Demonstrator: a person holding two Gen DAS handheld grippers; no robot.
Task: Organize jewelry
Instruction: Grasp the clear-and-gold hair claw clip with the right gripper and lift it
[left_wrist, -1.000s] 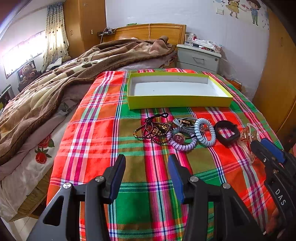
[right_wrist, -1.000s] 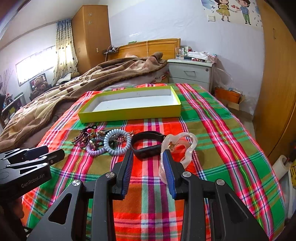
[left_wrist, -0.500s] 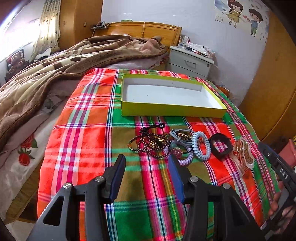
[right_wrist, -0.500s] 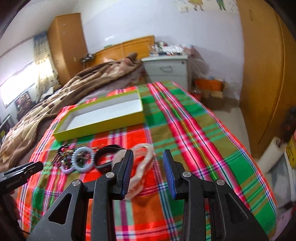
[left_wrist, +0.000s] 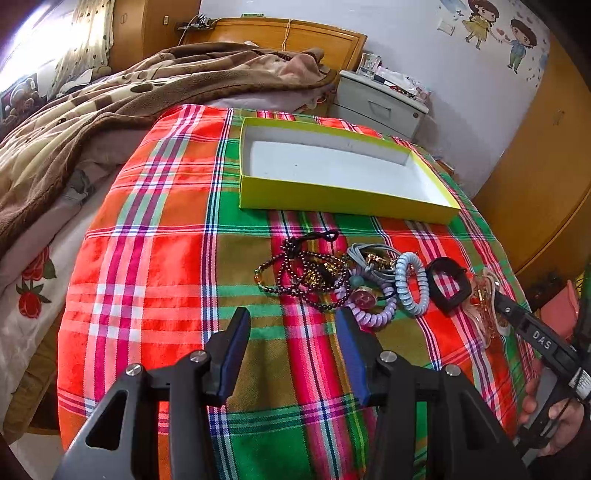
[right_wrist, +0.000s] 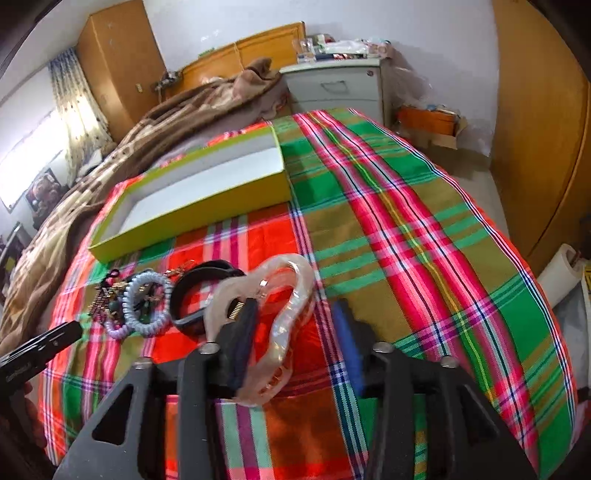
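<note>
While the box (left_wrist: 343, 194) sits empty at the far middle of the plaid cloth (left_wrist: 147, 258), every piece lies in a row across the cloth's near half, so the sorting is judged at its first pick.

Left gripper (left_wrist: 291, 354): jaws spread wide, holding nothing, hovering over bare cloth just short of the row.

Row, left to right in the left view: dark beads (left_wrist: 303, 275), tangled; a grey cord (left_wrist: 369, 258) behind them; a lilac coil (left_wrist: 373, 314) ringing a small pink dial; a blue coil (left_wrist: 412, 282); a black band (left_wrist: 448, 286); a clear clip (left_wrist: 484, 306) at the right end. The first four overlap or touch; band and clip lie just beside each other.

Right gripper (right_wrist: 295, 328): jaws spread, not pressed on anything. Its left finger lies across the clip (right_wrist: 273, 306) at the spring, and the clip's right loop sits between the two fingers. Contact cannot be confirmed.

Step in hand, as judged: the right gripper is lining up on the clip. The next move calls for closing across one loop of the clip, clear of the band (right_wrist: 199, 295), then lifting and carrying it far-left to the box (right_wrist: 199, 199). Risk noted: the smooth, curved plastic may slip or twist out of the pinch.
</note>
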